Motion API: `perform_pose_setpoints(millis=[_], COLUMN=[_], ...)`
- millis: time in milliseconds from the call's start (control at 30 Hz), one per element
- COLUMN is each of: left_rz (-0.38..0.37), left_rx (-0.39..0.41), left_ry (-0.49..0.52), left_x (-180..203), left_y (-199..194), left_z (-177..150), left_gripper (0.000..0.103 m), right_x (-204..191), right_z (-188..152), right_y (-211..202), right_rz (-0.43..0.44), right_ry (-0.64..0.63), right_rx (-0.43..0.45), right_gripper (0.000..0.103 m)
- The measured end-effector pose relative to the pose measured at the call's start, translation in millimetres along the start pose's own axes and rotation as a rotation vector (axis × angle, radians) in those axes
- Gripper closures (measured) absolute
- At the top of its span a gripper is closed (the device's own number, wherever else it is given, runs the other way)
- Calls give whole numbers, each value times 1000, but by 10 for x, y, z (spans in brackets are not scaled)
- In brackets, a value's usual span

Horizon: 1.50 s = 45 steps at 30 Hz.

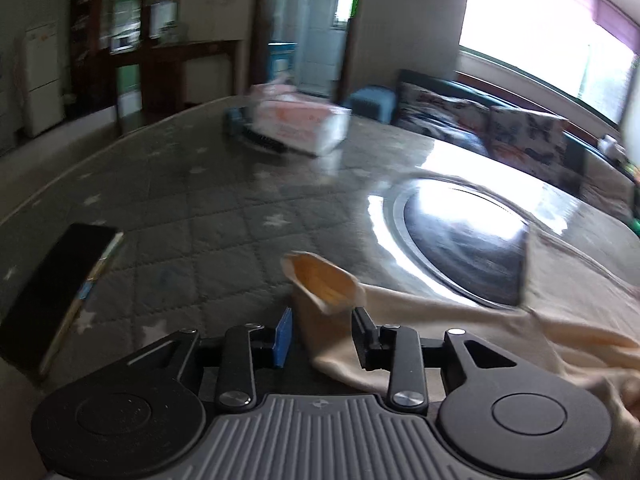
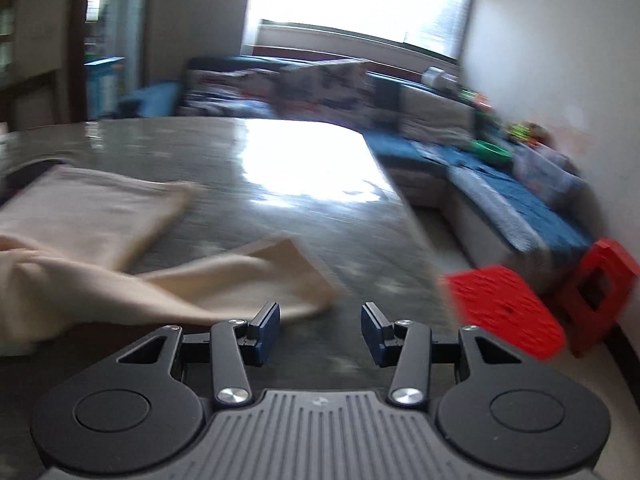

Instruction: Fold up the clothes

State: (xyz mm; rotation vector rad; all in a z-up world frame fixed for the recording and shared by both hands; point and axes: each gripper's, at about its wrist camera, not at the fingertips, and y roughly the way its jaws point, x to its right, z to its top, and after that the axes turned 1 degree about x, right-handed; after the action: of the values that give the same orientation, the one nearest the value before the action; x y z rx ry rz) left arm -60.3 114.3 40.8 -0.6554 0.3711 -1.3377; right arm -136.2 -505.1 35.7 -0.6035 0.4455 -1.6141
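Left wrist view: left gripper point(image 1: 322, 334) jaws spread, cream garment point(image 1: 460, 320) cuff between them, unpinched. Right gripper point(image 2: 320, 332) jaws spread, nothing between. Garment rumpled on table point(image 2: 248, 208). Risk: cuff slips free, fold skews.

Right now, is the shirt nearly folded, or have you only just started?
Only just started. Nothing looks folded yet: the cream shirt lies rumpled on the table, one sleeve sprawled out. In hand: the left tool sits open around the other sleeve's cuff, not pinching it. The right tool is open and holds nothing. Left to do: tuck in both sleeves, then fold the body.
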Motion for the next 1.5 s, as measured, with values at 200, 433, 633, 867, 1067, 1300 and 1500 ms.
perform_pose_setpoints(millis=[200,433,633,867,1067,1300,1500], left_rz=[-224,-453,-575,-606,-592,-632,-706], left_rx=[10,8,16,-7,42,126,86], left_ry=[166,368,521,643,743,717,711], left_x=[527,1209,1611,1737,1802,1682,1444], left_y=[-194,-332,-433,-365,-363,-565,-755], left_z=[-130,-323,-478,-655,-785,-727,-732], left_gripper=[68,67,54,54,83,97,97], right_x=[-632,-1315,-1708,-1943,-1972,-1854,-1813], right_z=[149,238,202,112,58,112,21], right_y=[-183,-325,-339,-247,-167,-376,-746], right_rz=[263,472,571,573,537,573,665], right_ry=[-120,-281,-369,-437,-446,-440,-525], right_rx=[28,29,13,-9,-21,13,7], right_gripper=[62,65,65,71,94,101,101])
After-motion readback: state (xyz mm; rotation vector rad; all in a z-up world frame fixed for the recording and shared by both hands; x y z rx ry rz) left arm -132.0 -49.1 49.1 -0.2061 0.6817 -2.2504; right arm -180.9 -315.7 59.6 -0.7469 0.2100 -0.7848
